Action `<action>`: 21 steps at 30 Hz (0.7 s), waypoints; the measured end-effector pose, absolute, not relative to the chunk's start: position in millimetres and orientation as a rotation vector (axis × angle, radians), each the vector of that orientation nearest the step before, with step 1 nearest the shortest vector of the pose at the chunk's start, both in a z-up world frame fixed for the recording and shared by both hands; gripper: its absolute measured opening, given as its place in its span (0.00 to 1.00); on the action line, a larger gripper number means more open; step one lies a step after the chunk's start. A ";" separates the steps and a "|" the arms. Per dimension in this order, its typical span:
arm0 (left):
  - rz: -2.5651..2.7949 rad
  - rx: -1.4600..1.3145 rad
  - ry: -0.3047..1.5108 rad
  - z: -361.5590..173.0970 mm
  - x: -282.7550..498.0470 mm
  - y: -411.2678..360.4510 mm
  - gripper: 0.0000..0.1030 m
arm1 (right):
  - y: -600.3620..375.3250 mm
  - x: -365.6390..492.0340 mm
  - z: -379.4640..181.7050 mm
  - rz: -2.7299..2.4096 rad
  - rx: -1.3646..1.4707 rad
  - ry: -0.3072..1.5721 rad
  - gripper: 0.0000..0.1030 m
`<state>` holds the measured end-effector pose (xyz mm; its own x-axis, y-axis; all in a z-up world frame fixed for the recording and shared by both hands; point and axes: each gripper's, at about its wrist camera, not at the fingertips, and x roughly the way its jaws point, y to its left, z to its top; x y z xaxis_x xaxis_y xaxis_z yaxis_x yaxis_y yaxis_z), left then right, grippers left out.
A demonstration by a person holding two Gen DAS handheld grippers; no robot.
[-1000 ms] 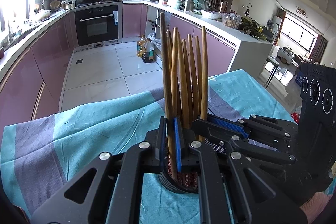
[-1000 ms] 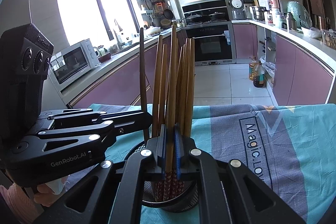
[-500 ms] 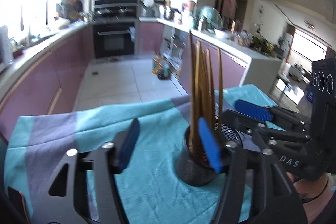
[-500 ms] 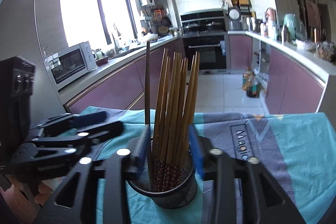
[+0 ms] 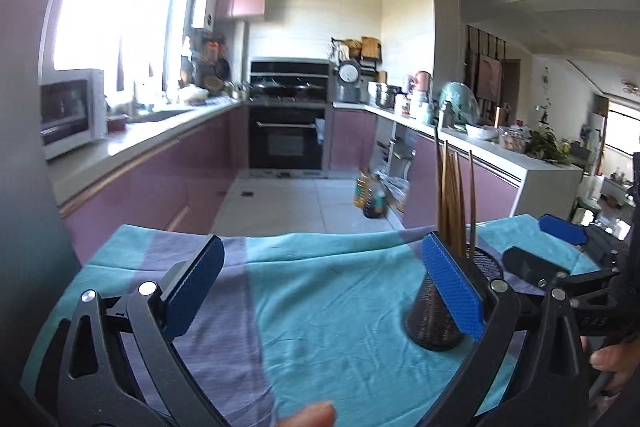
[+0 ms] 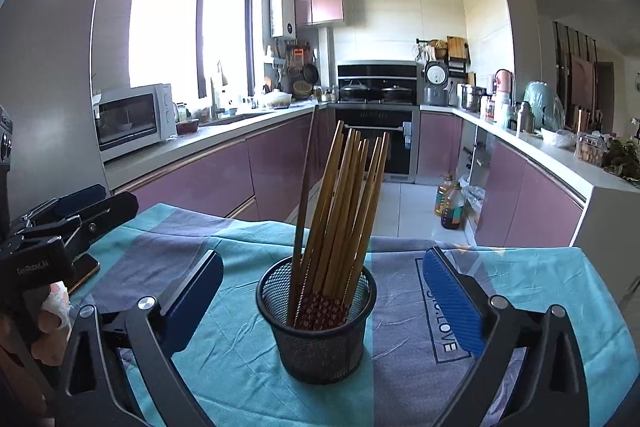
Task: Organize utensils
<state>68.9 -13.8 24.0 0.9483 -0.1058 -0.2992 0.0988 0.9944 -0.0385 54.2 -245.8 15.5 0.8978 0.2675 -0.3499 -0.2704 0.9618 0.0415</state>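
Over on the left, the left gripper (image 5: pixel 332 291) stands with its blue pads spread wide and nothing between them, only the teal and grey cloth (image 5: pixel 320 291) that covers the worktop (image 6: pixel 600 291). In the right wrist view it shows at the far left edge (image 6: pixel 86 201), held off to the side of the cloth and well apart from the holder. Just under it a dark phone (image 6: pixel 82 269) lies flat near the left edge of the cloth.

In the middle of the cloth sits the black mesh holder (image 6: pixel 318 339), upright. A bundle of wooden chopsticks (image 6: pixel 344 211) stands in it, patterned red ends down at the bottom of the mesh, tops fanned out and leaning a little to the right. One darker stick (image 6: pixel 306 195) stands at the left of the bundle, closer to vertical than the rest.

The right gripper (image 6: pixel 320 291) faces the holder from the near side, its pads set wide to either side of the cup and touching neither it nor the sticks. From the left wrist view the holder (image 5: pixel 436 319) shows at the right, partly hidden behind that camera's own right pad (image 5: pixel 452 291), and the right gripper (image 5: pixel 540 247) lies just past it, blue pads apart.

Printed lettering (image 6: pixel 442 323) runs along a grey stripe of the cloth right of the holder.
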 end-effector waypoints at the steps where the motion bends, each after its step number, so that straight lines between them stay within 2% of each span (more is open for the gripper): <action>1: -0.091 -0.012 0.291 23.5 63.1 -12.3 0.95 | -245.9 52.1 15.8 0.278 -0.009 0.355 0.94; 21: -0.021 0.002 0.216 32.2 13.6 -8.0 0.95 | -231.1 7.4 20.7 0.235 -0.030 0.247 0.94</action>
